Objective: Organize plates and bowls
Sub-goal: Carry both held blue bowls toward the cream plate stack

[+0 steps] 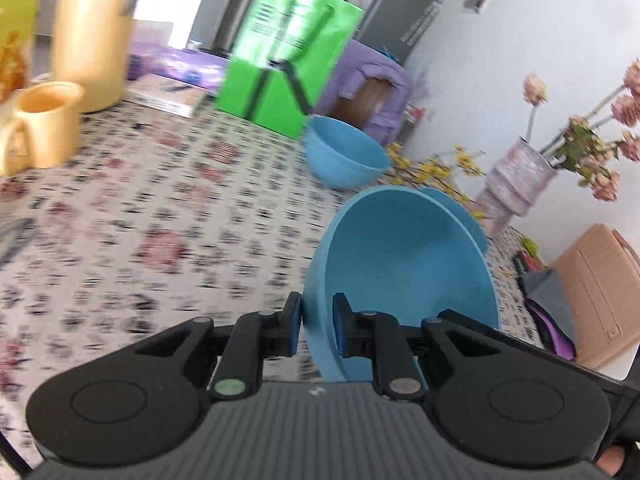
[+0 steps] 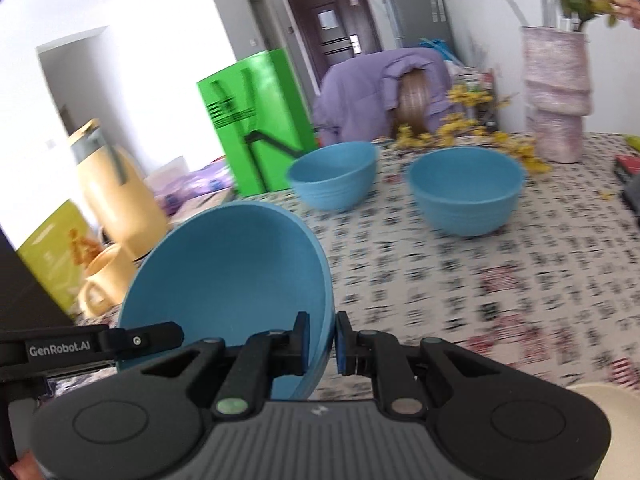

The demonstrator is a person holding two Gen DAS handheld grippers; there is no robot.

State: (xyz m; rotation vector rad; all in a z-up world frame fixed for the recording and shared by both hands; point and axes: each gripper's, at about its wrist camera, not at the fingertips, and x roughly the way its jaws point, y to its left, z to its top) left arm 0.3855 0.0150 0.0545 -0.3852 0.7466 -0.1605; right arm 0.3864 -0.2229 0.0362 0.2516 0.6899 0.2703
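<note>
A blue bowl (image 1: 408, 256) hangs tilted above the patterned tablecloth, held from both sides. My left gripper (image 1: 318, 312) is shut on its left rim. My right gripper (image 2: 322, 332) is shut on the opposite rim of the same bowl (image 2: 228, 276). The left gripper's black body (image 2: 80, 348) shows at the left edge of the right wrist view. Two more blue bowls stand upright farther back on the table, one on the left (image 2: 332, 176) and one on the right (image 2: 466, 188). In the left wrist view one of them (image 1: 344, 152) stands clear and the other's rim (image 1: 460, 208) peeks from behind the held bowl.
A yellow jug (image 1: 92, 32) and yellow mug (image 1: 44, 120) stand at the table's far left, beside a green box (image 1: 288, 52). A pink vase (image 2: 554, 96) with flowers and yellow blossoms (image 2: 472, 120) sit at the back right. A cream dish rim (image 2: 600, 400) shows at bottom right.
</note>
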